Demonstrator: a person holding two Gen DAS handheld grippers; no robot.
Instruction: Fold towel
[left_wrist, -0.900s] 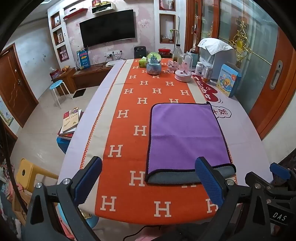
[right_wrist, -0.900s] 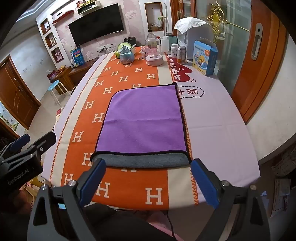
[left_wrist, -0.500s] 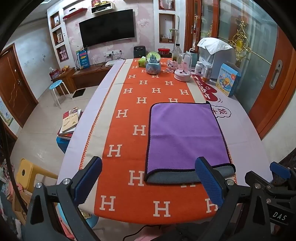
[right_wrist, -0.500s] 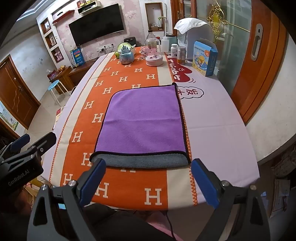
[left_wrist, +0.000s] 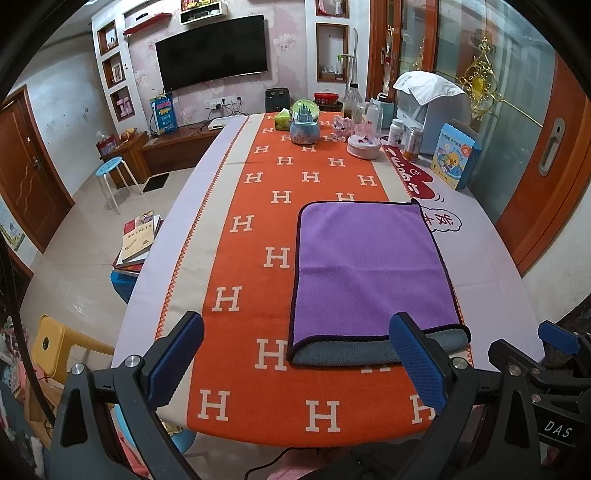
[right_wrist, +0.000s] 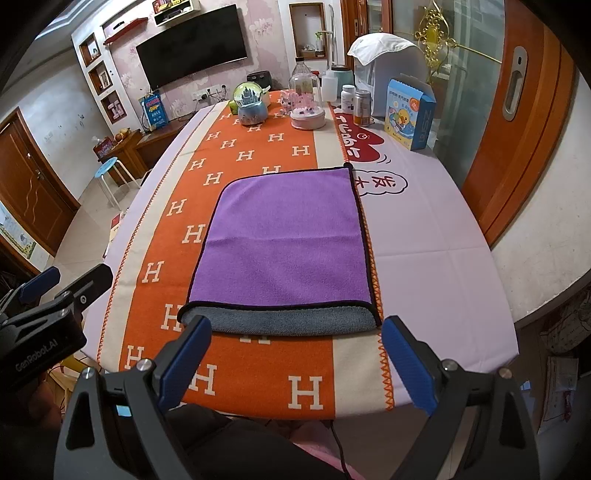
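Folded purple towel (right_wrist: 284, 240) (grey underside showing) on orange runner (right_wrist: 236, 354), right gripper (right_wrist: 295, 362) jaws apart

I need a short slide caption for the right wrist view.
Open right gripper above the table edge, before a once-folded purple towel on the orange runner.

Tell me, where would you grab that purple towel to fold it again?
I would take the towel by its near edge, at the two near corners, coming in low from the table's near side. There the grey underlayer sticks out past the purple top, so fingers could slide under it. Both the left gripper and the right gripper are open, not touching it.
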